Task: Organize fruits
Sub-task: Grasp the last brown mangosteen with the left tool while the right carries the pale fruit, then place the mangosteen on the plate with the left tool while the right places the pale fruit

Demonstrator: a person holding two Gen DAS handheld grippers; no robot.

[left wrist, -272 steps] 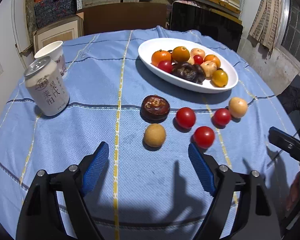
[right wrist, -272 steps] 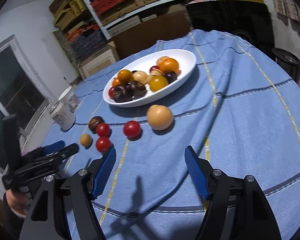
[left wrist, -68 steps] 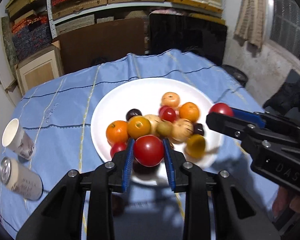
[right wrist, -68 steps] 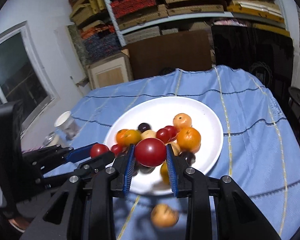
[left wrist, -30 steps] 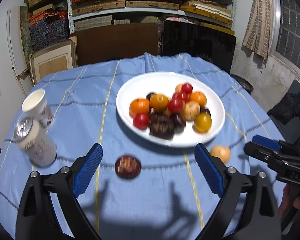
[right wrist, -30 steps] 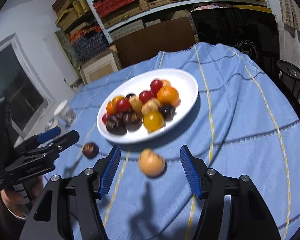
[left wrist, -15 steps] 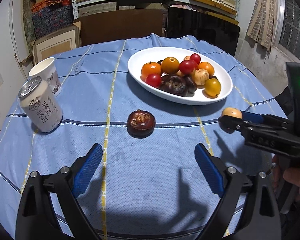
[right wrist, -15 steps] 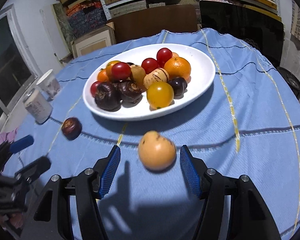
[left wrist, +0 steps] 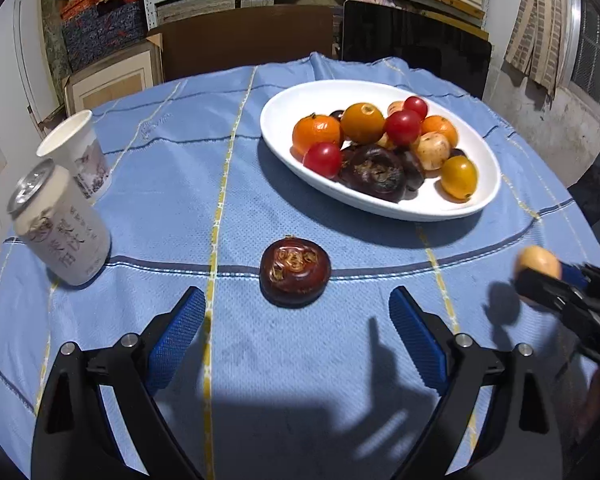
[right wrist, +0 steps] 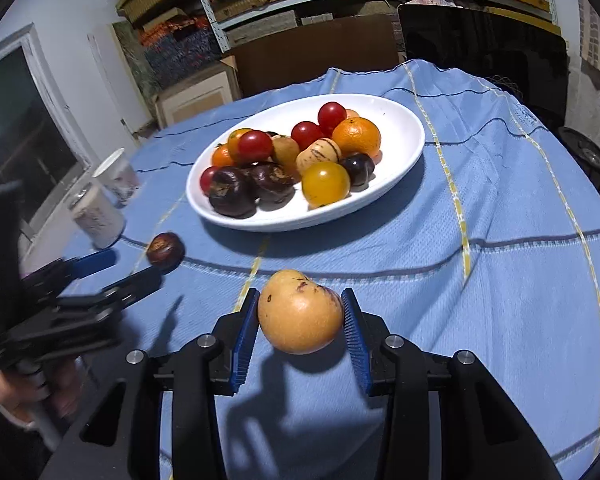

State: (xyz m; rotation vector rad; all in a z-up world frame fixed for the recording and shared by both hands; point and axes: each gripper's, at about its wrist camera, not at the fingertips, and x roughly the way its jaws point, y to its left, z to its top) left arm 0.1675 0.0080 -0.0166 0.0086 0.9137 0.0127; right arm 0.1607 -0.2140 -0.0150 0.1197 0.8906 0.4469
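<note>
The right gripper (right wrist: pixel 300 316) was closing its blue-padded jaws on a round tan-yellow fruit (right wrist: pixel 300 312), both pads touching its sides just above the blue woven tablecloth (right wrist: pixel 500 280). Ahead of it lay the white oval ceramic plate (right wrist: pixel 396 120) heaped with red, orange, yellow and dark fruits. The left gripper (left wrist: pixel 296 332) stood with jaws spread wide and nothing between them; the dark brown wrinkled fruit (left wrist: pixel 295 271) rested on the cloth just ahead of its fingertips, apart from both pads. Farther to its left stood a pale drink can (left wrist: pixel 60 228) and, behind that, a white paper cup (left wrist: pixel 76 152). No object blocked either gripper's path to the plate.
</note>
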